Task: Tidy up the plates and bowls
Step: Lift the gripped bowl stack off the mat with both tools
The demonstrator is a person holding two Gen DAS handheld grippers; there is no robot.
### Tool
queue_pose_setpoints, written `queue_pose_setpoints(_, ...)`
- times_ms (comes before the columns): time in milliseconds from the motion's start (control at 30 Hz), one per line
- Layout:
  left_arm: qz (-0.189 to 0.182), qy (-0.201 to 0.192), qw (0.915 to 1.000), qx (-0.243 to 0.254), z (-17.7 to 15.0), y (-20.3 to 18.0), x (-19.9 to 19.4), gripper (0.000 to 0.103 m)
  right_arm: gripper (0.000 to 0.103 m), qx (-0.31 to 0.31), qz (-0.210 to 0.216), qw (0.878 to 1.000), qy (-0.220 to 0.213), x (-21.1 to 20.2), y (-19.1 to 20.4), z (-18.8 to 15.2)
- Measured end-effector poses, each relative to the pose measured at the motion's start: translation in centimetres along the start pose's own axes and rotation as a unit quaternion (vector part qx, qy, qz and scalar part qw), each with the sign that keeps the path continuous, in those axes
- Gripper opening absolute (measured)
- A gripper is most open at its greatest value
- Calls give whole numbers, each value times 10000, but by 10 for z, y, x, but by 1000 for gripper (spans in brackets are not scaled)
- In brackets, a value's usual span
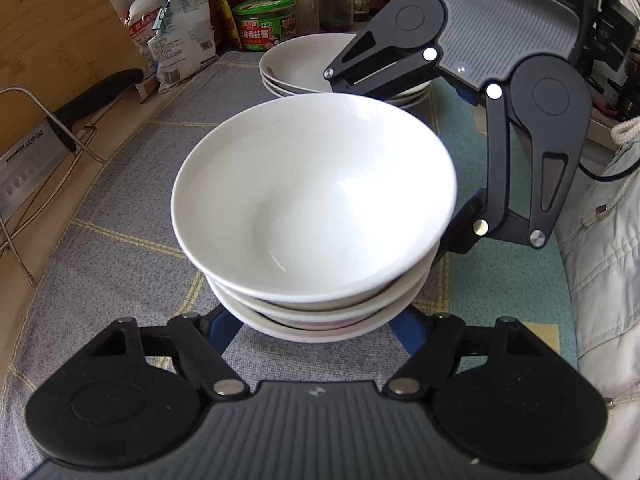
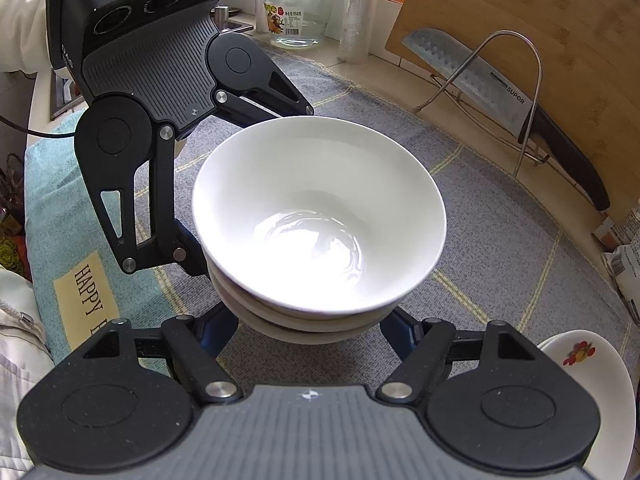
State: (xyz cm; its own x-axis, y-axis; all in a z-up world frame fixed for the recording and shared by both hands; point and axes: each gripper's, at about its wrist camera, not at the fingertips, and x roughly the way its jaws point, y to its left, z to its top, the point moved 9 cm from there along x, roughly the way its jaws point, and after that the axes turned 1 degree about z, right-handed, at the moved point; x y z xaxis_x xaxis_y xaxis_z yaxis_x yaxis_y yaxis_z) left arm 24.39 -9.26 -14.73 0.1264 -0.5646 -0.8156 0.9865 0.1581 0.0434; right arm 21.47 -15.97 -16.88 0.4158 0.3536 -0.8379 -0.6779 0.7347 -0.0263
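Stack of glossy white ceramic bowls (image 1: 316, 208): centre of the grey checked cloth (image 1: 132, 200) on the worktop. Left claw (image 1: 316, 326): spread apart, flanking stack's base. Right claw (image 2: 310, 326): likewise spread, flanking base. Stack of white shallow plates (image 1: 296, 68): twelve o'clock, behind the bowls.

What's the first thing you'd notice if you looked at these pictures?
A stack of white bowls sits in the middle of a gray checked cloth, and that catches the eye first. Two black tools face it, the left tool from one side and the right tool from another, both with fingers spread wide around the bottom of the stack. Behind stands a big knife in a wire rack against a wooden board.
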Motion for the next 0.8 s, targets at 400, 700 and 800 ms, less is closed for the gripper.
queue_pose_setpoints(400, 94, -31, 9999, -83, 4, -1, -13, 78, 81, -152, -88, 9998, -62, -13, 6, 7)
queue_pose_setpoints(700, 84, 103, 9999, -70, 15, -18, -10, 78, 81, -126, -178, 9997, -100, -34, 6, -1)
queue_pose_setpoints(800, 50, 72, 10000, 4, 19, -27, -7, 78, 81, -42, -199, 9997, -121, -43, 3, -7)
